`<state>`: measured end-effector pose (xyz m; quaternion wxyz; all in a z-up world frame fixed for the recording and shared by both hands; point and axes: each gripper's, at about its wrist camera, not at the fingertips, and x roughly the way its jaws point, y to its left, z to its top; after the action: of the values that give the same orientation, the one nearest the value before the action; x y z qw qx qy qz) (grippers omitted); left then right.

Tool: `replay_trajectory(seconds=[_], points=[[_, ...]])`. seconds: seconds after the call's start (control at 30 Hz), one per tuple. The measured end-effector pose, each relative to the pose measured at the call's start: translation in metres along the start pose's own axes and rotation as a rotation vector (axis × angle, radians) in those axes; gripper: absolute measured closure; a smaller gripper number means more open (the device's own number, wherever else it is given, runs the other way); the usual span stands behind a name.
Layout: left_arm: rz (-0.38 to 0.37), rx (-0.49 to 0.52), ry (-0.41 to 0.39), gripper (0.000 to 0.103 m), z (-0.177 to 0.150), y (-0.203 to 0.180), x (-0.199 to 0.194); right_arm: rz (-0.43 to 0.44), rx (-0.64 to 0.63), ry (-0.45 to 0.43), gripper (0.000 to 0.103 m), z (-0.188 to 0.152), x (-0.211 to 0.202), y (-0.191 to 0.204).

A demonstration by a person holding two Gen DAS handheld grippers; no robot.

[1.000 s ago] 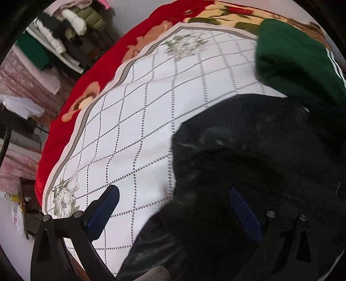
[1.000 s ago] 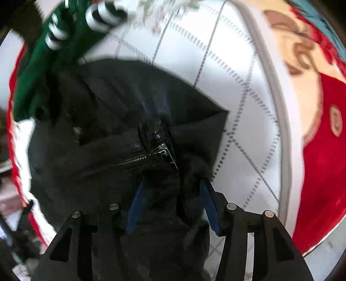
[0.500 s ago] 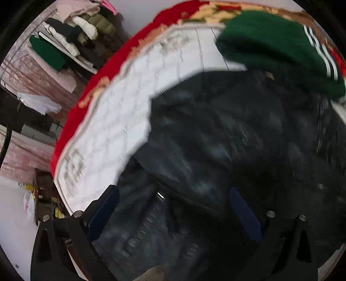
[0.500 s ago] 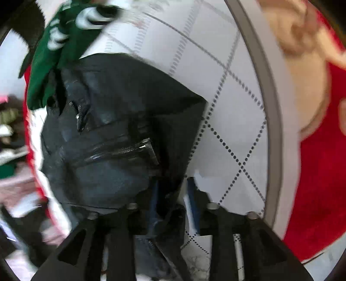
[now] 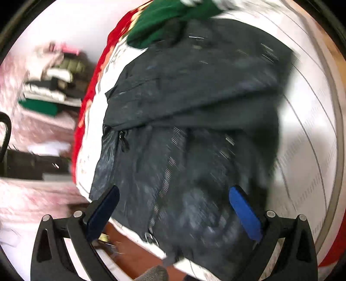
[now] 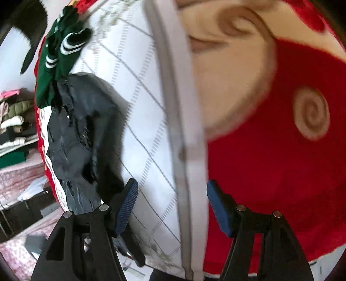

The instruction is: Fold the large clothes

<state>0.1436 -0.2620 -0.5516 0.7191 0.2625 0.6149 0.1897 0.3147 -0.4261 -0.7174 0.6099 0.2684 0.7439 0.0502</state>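
right gripper [image 6: 170,207] just opened up and let go of the black jacket [image 6: 80,138], now off over the white quilt [image 6: 138,121]; left gripper [image 5: 175,211] swung over the jacket

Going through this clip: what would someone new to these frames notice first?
The dark jacket fills the middle of the left wrist view, lying folded on the white quilted sheet, with a green striped garment at its far end. In the right wrist view, the red blanket takes the right half, and the right gripper has just been opening, with nothing between its pads.
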Motion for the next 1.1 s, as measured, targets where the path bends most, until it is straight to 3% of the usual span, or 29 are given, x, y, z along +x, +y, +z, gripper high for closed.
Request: replay_trajectory(seconds=[0.13, 0.27, 0.43, 0.47, 0.5, 0.57, 0.6, 0.7, 0.77, 0.83, 0.87, 0.93, 0.97, 1.1], points=[[0.025, 0.020, 0.029, 0.000, -0.023, -0.033, -0.002, -0.020, 0.029, 0.005, 0.035, -0.016, 0.009, -0.017], [0.016, 0.040, 0.109, 0.000, -0.027, -0.061, 0.022, -0.039, 0.026, 0.009, 0.035, -0.018, 0.016, -0.025], [-0.034, -0.081, 0.116, 0.000, -0.011, -0.041, 0.039, -0.004, -0.010, -0.018, 0.035, -0.009, 0.026, -0.018], [-0.036, -0.099, 0.112, 0.015, -0.009, -0.035, 0.042, 0.030, -0.018, -0.025, 0.035, -0.005, 0.031, -0.011], [-0.056, -0.133, 0.103, 0.043, -0.006, -0.022, 0.046, 0.078, -0.026, -0.030, 0.035, -0.001, 0.038, -0.002], [-0.162, -0.188, 0.111, 0.066, -0.005, -0.011, 0.050, 0.170, -0.044, -0.030, 0.035, 0.006, 0.048, 0.012], [-0.194, -0.203, 0.100, 0.091, -0.004, -0.004, 0.049, 0.212, -0.050, -0.027, 0.033, 0.009, 0.054, 0.018], [-0.248, -0.227, 0.054, 0.098, -0.005, 0.014, 0.041, 0.388, -0.048, -0.011, 0.015, 0.017, 0.077, 0.044], [-0.272, -0.237, 0.032, 0.100, -0.008, 0.024, 0.037, 0.469, -0.051, 0.012, 0.015, 0.021, 0.097, 0.063], [-0.290, -0.237, 0.012, 0.100, -0.009, 0.033, 0.032, 0.477, -0.045, 0.041, 0.014, 0.024, 0.116, 0.079], [-0.302, -0.241, 0.006, 0.101, -0.009, 0.038, 0.030, 0.506, -0.033, 0.037, 0.016, 0.025, 0.122, 0.085], [-0.324, -0.240, -0.009, 0.101, -0.008, 0.048, 0.027, 0.525, -0.015, 0.037, 0.070, 0.025, 0.127, 0.099], [-0.339, -0.240, -0.020, 0.101, -0.006, 0.051, 0.024, 0.502, -0.003, 0.037, 0.077, 0.024, 0.127, 0.102], [-0.396, -0.239, -0.069, 0.101, -0.003, 0.081, 0.009, 0.439, -0.019, -0.032, 0.083, 0.010, 0.095, 0.130]])
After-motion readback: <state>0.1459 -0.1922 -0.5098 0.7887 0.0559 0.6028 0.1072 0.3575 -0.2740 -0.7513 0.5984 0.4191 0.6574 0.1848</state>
